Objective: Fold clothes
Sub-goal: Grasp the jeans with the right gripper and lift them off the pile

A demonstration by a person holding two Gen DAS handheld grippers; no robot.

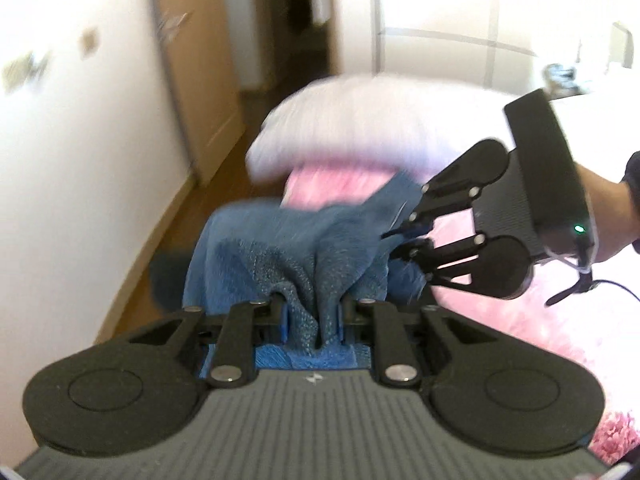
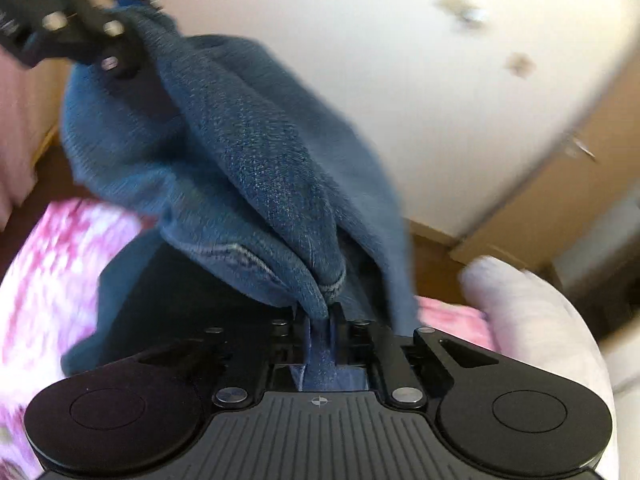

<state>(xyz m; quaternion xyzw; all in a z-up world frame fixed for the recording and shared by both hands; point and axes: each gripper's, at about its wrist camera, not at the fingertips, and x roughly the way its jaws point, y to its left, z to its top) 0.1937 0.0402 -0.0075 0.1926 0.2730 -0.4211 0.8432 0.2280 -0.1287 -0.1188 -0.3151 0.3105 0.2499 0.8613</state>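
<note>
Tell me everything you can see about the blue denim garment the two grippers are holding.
The blue denim garment looks like woven jean cloth with pale stitched seams and a hemmed edge. It is bunched and hangs in the air between the two tools, above a pink patterned bedcover with a white pillow behind. The left gripper is clamped on one gathered fold; the right gripper pinches a seamed edge. Motion blur hides which kind of garment it is.
</note>
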